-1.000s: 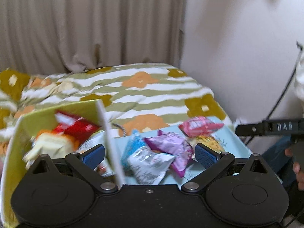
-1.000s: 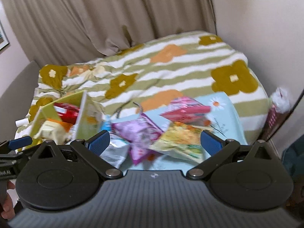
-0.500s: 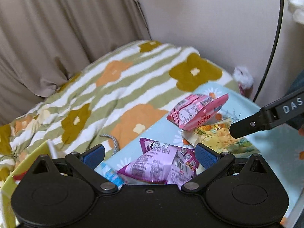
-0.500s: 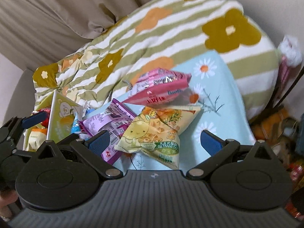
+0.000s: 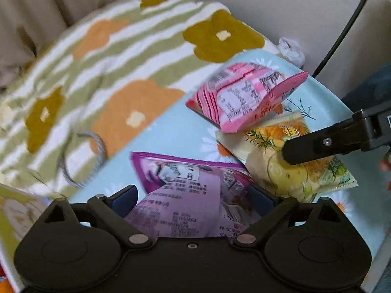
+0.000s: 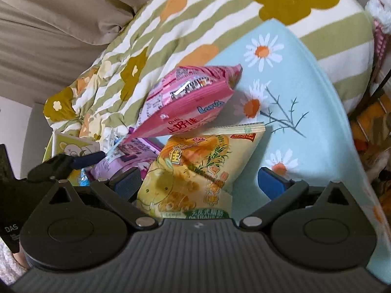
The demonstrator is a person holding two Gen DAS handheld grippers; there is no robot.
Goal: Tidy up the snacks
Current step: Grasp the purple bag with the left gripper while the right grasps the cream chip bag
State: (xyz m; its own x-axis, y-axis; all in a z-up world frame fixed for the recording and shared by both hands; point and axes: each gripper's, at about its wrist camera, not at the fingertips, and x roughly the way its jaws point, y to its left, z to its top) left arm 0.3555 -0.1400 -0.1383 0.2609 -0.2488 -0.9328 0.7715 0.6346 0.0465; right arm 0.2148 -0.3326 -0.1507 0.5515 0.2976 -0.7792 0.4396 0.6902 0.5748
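Observation:
Three snack bags lie on a light blue daisy-print tray (image 5: pixel 176 131) (image 6: pixel 305 92). A purple bag (image 5: pixel 190 195) (image 6: pixel 127 156) sits between the open fingers of my left gripper (image 5: pixel 195 200). A yellow lemon chip bag (image 6: pixel 195 171) (image 5: pixel 293 171) lies between the open fingers of my right gripper (image 6: pixel 205 183). A pink bag (image 5: pixel 244 97) (image 6: pixel 185 102) rests farther back, leaning over the yellow one. My right gripper's finger (image 5: pixel 325 144) shows above the yellow bag in the left wrist view.
The tray sits on a bed with a green-striped flower blanket (image 5: pixel 110 56). A yellow-green box (image 6: pixel 70 146) with more snacks stands at the left. A grey cord loop (image 5: pixel 95 151) lies on the blanket. A wall (image 5: pixel 268 5) and a black cable (image 5: pixel 342 39) are at the right.
Both grippers have moved forward and down toward the tray. The purple bag now sits between the left fingers and the yellow bag between the right fingers. The box has slid out to the left.

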